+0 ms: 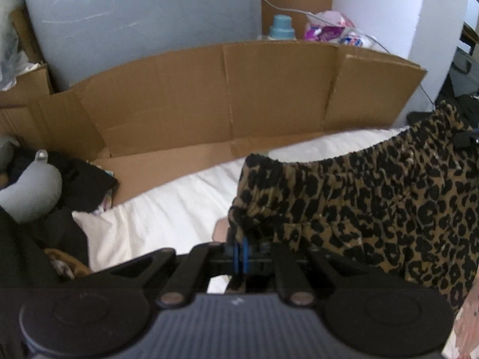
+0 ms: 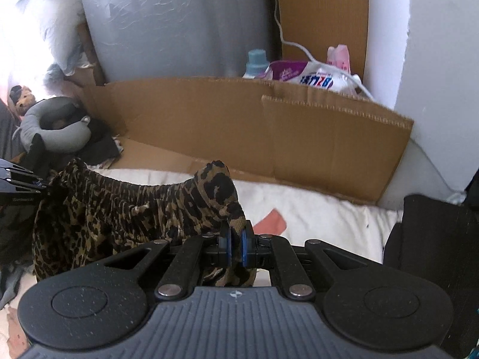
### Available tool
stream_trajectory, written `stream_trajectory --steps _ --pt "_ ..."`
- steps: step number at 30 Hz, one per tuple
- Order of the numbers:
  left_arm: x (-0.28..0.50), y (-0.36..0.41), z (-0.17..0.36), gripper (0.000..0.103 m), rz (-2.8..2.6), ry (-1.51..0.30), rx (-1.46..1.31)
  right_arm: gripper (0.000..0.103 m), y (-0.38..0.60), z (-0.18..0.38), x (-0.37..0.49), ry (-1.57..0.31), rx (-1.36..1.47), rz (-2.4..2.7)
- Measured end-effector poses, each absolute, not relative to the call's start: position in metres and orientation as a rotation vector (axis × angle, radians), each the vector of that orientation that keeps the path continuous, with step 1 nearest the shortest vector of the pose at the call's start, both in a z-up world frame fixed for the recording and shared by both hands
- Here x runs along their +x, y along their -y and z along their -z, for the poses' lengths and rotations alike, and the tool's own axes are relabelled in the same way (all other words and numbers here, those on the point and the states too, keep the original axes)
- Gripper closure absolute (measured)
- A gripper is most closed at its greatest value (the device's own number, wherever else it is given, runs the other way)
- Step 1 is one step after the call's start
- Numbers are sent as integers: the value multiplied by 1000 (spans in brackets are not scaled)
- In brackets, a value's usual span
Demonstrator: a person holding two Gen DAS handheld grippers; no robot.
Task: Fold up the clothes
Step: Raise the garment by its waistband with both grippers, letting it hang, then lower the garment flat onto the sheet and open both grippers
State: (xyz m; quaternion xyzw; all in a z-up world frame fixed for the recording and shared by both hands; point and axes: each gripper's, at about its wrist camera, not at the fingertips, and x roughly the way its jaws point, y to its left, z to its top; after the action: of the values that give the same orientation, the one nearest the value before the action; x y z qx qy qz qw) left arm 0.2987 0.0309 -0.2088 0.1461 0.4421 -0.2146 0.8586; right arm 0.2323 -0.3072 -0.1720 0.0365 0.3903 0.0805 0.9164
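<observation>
leopard-print garment (image 1: 374, 197) is held up by its elastic waistband above the white bed (image 1: 167, 209), pinched in the clenched left claw (image 1: 241, 254) and right claw (image 2: 236, 246), with no fold made yet.

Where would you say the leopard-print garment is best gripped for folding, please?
At the two ends of its gathered elastic waistband, from above, one gripper per corner. The leopard-print garment hangs from that band, stretched between the left gripper and right gripper, both shut on it, so the cloth below probably drapes flat over the white bedding.
</observation>
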Motion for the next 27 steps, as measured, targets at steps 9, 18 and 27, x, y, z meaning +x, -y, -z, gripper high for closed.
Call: stream_trajectory --steps 9,18,27 --pt "323 -26 229 100 419 -933 308 98 304 184 272 -817 22 -159" --pt "346 -32 262 100 381 -972 318 98 291 217 310 -855 -9 -166" --pt "360 -41 293 74 309 -1075 317 78 298 252 330 -946 130 -153"
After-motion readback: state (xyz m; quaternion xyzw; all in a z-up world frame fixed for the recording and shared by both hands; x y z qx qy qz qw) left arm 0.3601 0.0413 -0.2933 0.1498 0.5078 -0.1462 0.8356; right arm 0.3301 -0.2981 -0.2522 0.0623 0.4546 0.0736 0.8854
